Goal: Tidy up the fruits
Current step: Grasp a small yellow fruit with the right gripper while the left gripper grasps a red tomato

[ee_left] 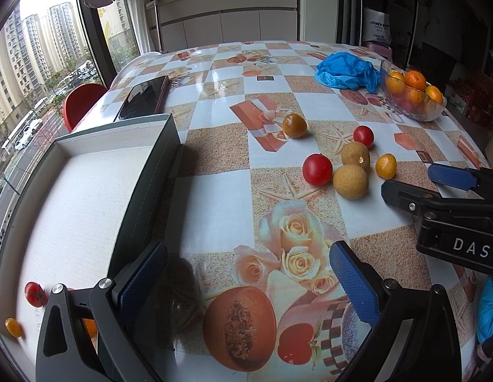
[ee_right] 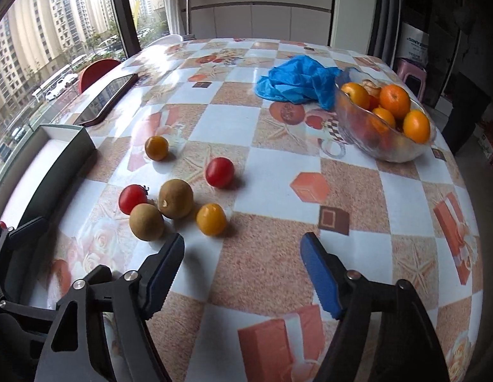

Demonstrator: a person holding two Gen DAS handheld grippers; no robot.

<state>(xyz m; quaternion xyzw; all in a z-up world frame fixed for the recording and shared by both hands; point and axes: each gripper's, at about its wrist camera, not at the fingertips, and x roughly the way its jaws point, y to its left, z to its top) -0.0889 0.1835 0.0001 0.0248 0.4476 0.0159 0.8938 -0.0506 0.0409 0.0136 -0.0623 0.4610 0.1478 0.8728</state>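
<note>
Loose fruit lies mid-table: two red tomatoes [ee_right: 219, 172] [ee_right: 132, 199], two brown longans [ee_right: 175, 198] [ee_right: 146, 222], a yellow tomato [ee_right: 211, 219] and a darker yellow one [ee_right: 156, 148]. The white-lined box [ee_left: 87, 191] at the left holds a red tomato [ee_left: 34, 293], a small yellow one [ee_left: 13, 327] and an orange fruit half hidden by a finger. My left gripper [ee_left: 249, 251] hovers open beside the box over bare tablecloth. My right gripper [ee_right: 243, 242] is open with nothing between its pads, just short and right of the yellow tomato.
A glass bowl [ee_right: 389, 156] of oranges stands at the far right, with a crumpled blue bag [ee_right: 297, 82] beside it. A phone [ee_right: 109, 98] lies near the far left edge, a red chair [ee_right: 96, 68] behind it. The table's right edge drops off past the bowl.
</note>
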